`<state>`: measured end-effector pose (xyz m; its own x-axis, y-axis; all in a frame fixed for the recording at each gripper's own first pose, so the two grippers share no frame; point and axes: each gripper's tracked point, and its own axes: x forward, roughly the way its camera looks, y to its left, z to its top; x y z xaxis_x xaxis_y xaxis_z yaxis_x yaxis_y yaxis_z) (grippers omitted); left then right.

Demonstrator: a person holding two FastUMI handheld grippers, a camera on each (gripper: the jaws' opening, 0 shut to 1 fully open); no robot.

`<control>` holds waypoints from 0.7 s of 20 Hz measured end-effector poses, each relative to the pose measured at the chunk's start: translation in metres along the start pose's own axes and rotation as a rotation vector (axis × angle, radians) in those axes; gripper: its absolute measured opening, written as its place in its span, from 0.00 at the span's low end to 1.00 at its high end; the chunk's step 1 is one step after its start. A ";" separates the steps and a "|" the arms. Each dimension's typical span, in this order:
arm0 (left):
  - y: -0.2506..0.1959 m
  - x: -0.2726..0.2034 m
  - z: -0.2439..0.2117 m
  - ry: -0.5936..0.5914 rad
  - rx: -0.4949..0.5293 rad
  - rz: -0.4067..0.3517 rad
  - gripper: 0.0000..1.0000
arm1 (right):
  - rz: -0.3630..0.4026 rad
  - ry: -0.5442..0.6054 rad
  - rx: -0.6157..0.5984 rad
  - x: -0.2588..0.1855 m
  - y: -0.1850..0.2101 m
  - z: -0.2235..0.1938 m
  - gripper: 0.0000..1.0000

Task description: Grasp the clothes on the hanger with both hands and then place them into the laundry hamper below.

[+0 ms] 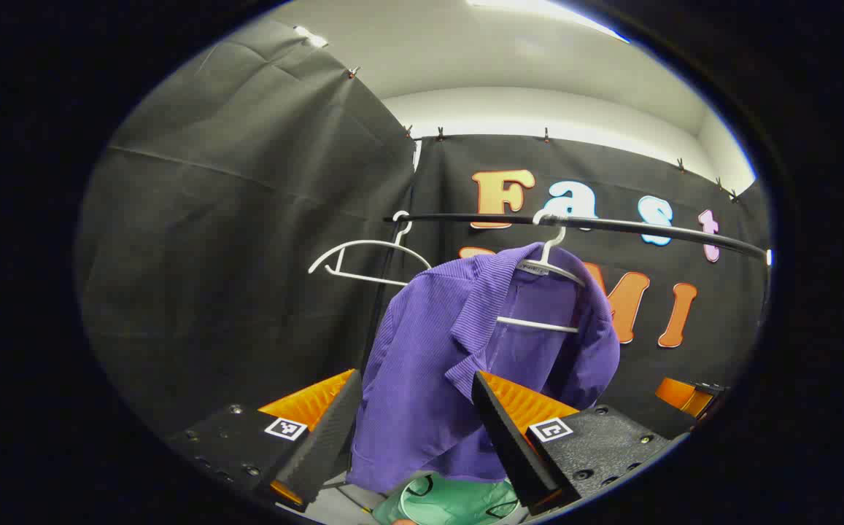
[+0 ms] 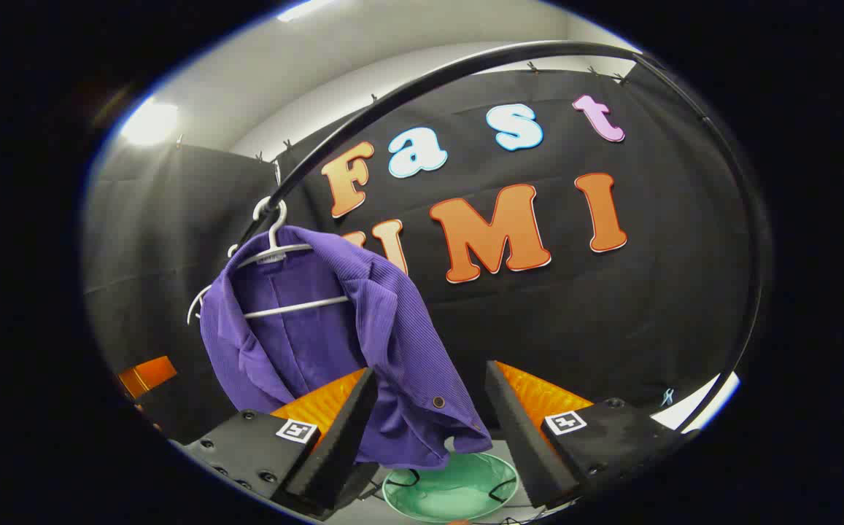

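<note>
Purple shirt [image 1: 429, 364] on hanger [image 1: 549, 273], green hamper [image 2: 451, 488] below, both hand-held grippers [image 1: 414, 430] [image 2: 429, 430] spread apart

Garment [image 1: 429, 364] on the hanger: solid purple with a fine ribbed texture, and one dark round button near the lower front edge in the right gripper view. Both hangers [image 1: 549, 292] [image 1: 363, 259]: white. Rail [image 1: 611, 224]: black. Hamper [image 2: 451, 488] below: pale mint green interior with thin black cord handles. Booth wall cloth: black. Ceiling [image 1: 509, 51]: white.
</note>
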<state>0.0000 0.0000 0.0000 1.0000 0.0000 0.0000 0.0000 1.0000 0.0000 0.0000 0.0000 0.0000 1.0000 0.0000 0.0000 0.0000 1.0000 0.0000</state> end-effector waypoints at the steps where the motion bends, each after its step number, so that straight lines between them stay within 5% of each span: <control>1: -0.003 -0.008 0.001 0.001 0.013 0.009 0.92 | 0.010 -0.003 -0.022 0.000 -0.001 0.001 0.97; 2: -0.006 -0.013 0.002 -0.001 0.029 0.013 0.95 | 0.019 -0.007 -0.036 -0.002 -0.001 0.004 0.88; 3: -0.008 -0.018 0.005 -0.005 0.043 0.017 0.95 | 0.029 -0.012 -0.040 -0.003 0.000 0.008 0.97; 4: -0.011 -0.021 0.007 -0.007 0.050 0.017 0.92 | 0.039 -0.021 -0.042 -0.005 0.001 0.010 0.88; 8: -0.021 -0.030 0.009 0.007 0.025 0.009 0.92 | 0.040 -0.052 -0.092 -0.005 -0.002 0.025 0.88; 9: -0.018 -0.032 0.009 0.007 0.032 0.020 0.92 | 0.049 -0.050 -0.111 -0.006 0.000 0.026 0.97; 10: -0.015 -0.034 0.009 0.006 0.041 0.034 0.92 | 0.055 -0.045 -0.125 -0.007 0.001 0.025 0.88; 11: -0.013 -0.035 0.009 0.007 0.044 0.043 0.92 | 0.062 -0.040 -0.132 -0.009 0.000 0.023 0.97; 14: -0.012 -0.035 0.005 0.018 0.032 0.045 0.92 | 0.063 -0.032 -0.142 -0.011 0.002 0.021 0.97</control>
<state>-0.0352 -0.0118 0.0049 0.9988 0.0448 -0.0173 -0.0442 0.9985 0.0325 -0.0107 0.0017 0.0208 0.9975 0.0655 0.0277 -0.0609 0.9879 -0.1429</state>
